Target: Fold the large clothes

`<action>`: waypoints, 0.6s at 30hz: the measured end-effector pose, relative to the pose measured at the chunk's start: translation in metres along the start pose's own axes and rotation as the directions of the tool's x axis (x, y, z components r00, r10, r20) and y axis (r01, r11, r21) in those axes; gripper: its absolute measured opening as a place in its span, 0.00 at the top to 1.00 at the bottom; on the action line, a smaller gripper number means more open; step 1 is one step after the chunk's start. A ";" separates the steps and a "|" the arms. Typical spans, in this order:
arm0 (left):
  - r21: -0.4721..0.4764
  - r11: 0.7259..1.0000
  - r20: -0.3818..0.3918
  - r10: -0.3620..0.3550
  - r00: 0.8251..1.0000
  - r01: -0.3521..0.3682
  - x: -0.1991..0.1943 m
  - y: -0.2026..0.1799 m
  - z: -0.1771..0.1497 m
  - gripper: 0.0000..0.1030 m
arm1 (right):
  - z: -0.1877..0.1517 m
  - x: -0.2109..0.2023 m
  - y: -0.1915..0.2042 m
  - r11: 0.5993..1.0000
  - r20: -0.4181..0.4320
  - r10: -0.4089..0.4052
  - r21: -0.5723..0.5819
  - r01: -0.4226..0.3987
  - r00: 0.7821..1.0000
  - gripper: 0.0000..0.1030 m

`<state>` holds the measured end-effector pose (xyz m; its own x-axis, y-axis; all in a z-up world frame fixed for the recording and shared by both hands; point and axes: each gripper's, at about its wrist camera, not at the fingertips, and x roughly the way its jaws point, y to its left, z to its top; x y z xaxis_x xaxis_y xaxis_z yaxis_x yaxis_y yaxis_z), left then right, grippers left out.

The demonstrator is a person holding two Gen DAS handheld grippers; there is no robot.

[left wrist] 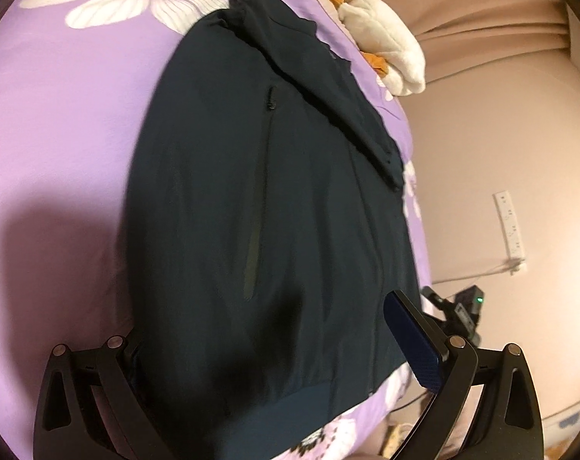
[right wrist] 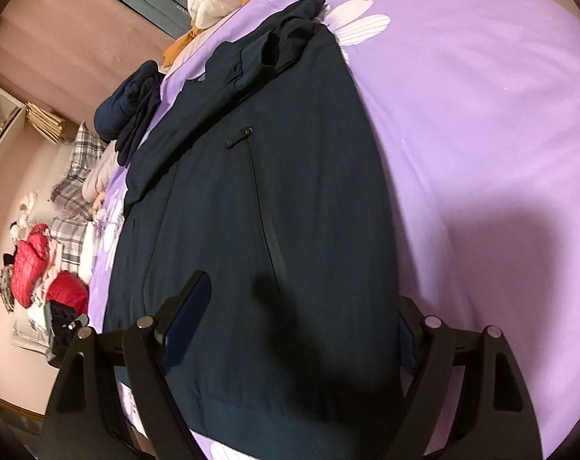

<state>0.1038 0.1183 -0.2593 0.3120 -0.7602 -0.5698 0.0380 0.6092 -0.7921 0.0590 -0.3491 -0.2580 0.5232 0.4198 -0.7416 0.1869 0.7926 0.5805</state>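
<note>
A dark navy jacket lies flat on a purple flowered bed sheet, zip pockets up and a sleeve folded across its upper part. My left gripper hovers open over the jacket near its ribbed hem. Its blue-padded finger is near the jacket's right edge. In the right wrist view the same jacket fills the middle. My right gripper is open above the lower part of the jacket, and its fingers straddle the cloth without pinching it.
A white and orange plush toy lies at the head of the bed. A bundled dark garment sits beside the jacket's collar. Red clothes are piled on the floor past the bed edge. A black device with a green light sits below a wall power strip.
</note>
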 end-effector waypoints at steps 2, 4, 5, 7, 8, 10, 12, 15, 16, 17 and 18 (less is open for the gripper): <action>-0.009 0.999 -0.011 -0.036 0.999 0.035 0.002 0.001 0.005 0.03 | 0.006 0.002 -0.003 0.999 -0.003 0.026 0.018 -0.026 1.000 0.19; -0.017 0.998 -0.015 -0.065 0.998 0.065 0.004 0.002 0.010 0.03 | 0.013 0.005 -0.004 0.998 -0.005 0.053 0.038 -0.053 0.999 0.19; -0.027 0.996 -0.014 -0.084 0.996 0.084 0.004 0.004 0.013 0.03 | 0.015 0.007 -0.005 0.997 -0.006 0.064 0.047 -0.063 0.998 0.19; -0.052 0.992 -0.008 -0.114 0.993 0.113 0.003 0.007 0.015 0.03 | 0.018 0.010 -0.006 0.994 -0.007 0.084 0.068 -0.083 0.996 0.19; -0.061 0.991 -0.005 -0.123 0.992 0.122 0.003 0.007 0.015 0.03 | 0.018 0.011 -0.007 0.992 -0.008 0.098 0.081 -0.097 0.995 0.19; -0.059 0.990 -0.004 -0.130 0.991 0.130 0.000 0.007 0.012 0.03 | 0.017 0.009 -0.008 0.989 -0.013 0.116 0.090 -0.115 0.993 0.19; -0.055 0.989 -0.014 -0.135 0.991 0.134 -0.002 0.007 0.008 0.03 | 0.013 0.007 -0.008 0.985 -0.036 0.147 0.093 -0.144 0.988 0.20; -0.054 0.991 -0.033 -0.126 0.992 0.124 -0.005 0.006 0.000 0.03 | 0.003 0.002 -0.008 0.984 -0.065 0.157 0.093 -0.151 0.985 0.23; -0.054 0.991 -0.033 -0.123 0.992 0.121 -0.008 0.006 -0.004 0.03 | 0.001 0.001 -0.009 0.984 -0.069 0.159 0.094 -0.152 0.985 0.24; -0.054 0.991 -0.033 -0.123 0.992 0.121 -0.009 0.006 -0.004 0.03 | -0.003 -0.002 -0.010 0.983 -0.074 0.164 0.097 -0.156 0.984 0.24; -0.055 0.992 -0.034 -0.119 0.992 0.117 -0.012 0.006 -0.008 0.03 | -0.008 -0.005 -0.010 0.982 -0.078 0.170 0.100 -0.162 0.982 0.24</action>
<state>0.0924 0.1295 -0.2593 0.2731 -0.8344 -0.4787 0.0216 0.5028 -0.8641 0.0479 -0.3558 -0.2634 0.4810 0.5819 -0.6558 0.1814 0.6658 0.7238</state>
